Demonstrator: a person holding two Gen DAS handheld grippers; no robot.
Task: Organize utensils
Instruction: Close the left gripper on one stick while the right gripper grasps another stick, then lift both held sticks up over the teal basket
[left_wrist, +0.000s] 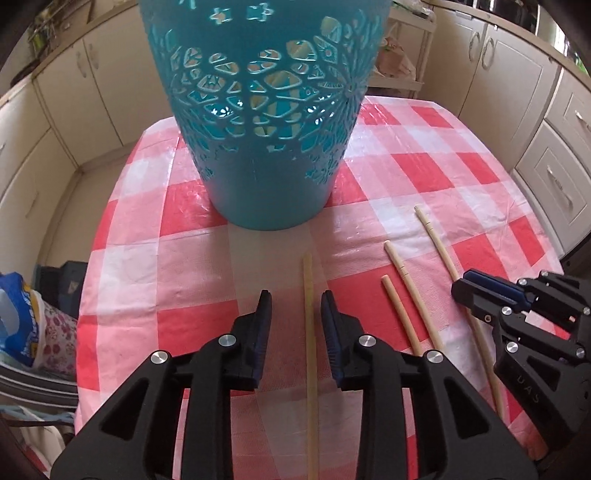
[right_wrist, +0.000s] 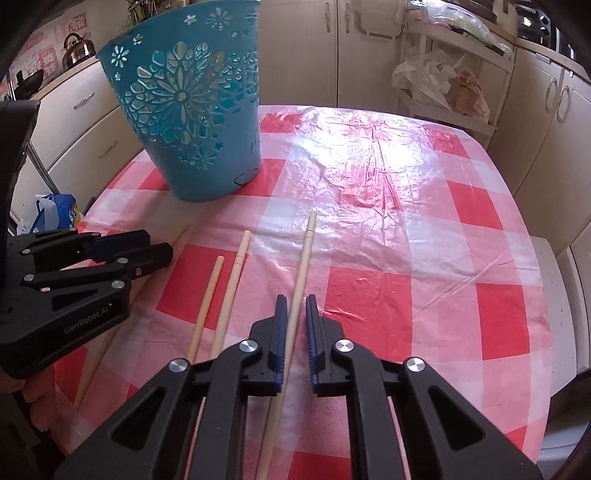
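A teal cut-out basket (left_wrist: 264, 110) stands on the red-and-white checked table (left_wrist: 406, 177), also in the right wrist view (right_wrist: 188, 107). Several pale wooden chopsticks lie in front of it. My left gripper (left_wrist: 295, 306) is open, its jaws either side of one chopstick (left_wrist: 309, 332), closer to the right finger. My right gripper (right_wrist: 295, 310) is open only narrowly around another chopstick (right_wrist: 301, 273), the pads not clearly touching it. Two more chopsticks (right_wrist: 221, 295) lie between the grippers. The right gripper (left_wrist: 480, 291) shows in the left wrist view, the left gripper (right_wrist: 147, 254) in the right.
Cream kitchen cabinets (right_wrist: 554, 122) surround the table. A shelf with plastic bags (right_wrist: 443, 81) stands behind it. A blue bag (left_wrist: 18, 314) sits on the floor at the left. A kettle (right_wrist: 77, 48) sits on the far left counter.
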